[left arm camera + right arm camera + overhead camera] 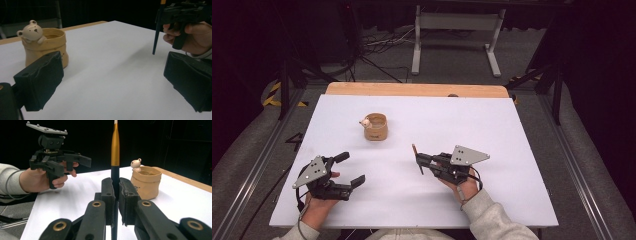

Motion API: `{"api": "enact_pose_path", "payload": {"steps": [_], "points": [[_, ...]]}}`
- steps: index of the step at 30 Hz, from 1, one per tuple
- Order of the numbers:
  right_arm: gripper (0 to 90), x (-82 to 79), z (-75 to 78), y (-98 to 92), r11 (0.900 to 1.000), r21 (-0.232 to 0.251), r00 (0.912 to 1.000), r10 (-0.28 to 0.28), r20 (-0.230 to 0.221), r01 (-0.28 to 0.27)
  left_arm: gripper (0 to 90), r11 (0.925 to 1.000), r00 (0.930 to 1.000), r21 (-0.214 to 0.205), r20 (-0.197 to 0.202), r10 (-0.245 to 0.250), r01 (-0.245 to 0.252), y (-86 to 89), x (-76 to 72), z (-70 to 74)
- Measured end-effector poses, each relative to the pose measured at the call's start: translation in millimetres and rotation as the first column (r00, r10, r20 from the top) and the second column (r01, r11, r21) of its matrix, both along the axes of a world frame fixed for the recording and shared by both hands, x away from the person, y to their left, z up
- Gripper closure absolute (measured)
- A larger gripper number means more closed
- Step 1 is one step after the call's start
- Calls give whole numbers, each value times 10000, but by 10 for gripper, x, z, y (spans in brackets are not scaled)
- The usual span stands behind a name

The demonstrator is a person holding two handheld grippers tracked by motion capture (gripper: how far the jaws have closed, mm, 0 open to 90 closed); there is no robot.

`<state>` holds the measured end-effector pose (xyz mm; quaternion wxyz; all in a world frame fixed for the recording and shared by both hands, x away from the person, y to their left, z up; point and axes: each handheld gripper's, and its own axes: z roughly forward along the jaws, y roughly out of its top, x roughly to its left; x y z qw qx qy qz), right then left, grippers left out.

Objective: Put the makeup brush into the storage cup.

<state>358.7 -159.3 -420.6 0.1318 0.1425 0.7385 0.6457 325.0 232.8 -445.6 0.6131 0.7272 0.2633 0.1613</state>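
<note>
The right gripper (418, 159) had its jaws clamped on a pen (417, 159), a thin dark stick with a gold band and pale tip. The left gripper (349, 170) sat near the front left of the white table (512, 200), jaws spread wide, nothing between them.

The pen was over the middle of the table, to the right of and nearer the person than the tan cup (376, 127), the one with a small bear (366, 121) on its rim; pen and cup were well apart.

The likely step was carrying the pen to the cup and dropping it in. To do it well: keep the clamp firm, bring the pen over the cup's mouth, clear of the bear on the rim, line it up near upright, lower one end inside, then let go. The left could steady the cup if it looked like tipping.

In the right gripper view the pen (115, 152) ran straight up between the pads, long axis crossing the jaws, gold end up. In the left gripper view the pen (157, 35) hung nearly upright, slightly tilted, dark end down above the table, not touching.
</note>
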Motion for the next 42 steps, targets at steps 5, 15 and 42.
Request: {"api": "enact_pose_path", "payload": {"steps": [5,15,42], "points": [[832,8,-10,-7,9999,-16,9999,-100,-92,100,50,9999,9999,-100,150,-74,76,-22,2,40],[832,15,-1,-24,9997,-52,9997,-233,-39,232,47,9974,9984,-473,195,-526,535,-113,65,190],[832,5,-2,-10,9994,-148,9995,-297,52,297,36,9768,9792,-685,141,-2024,2029,-890,288,518]]}}
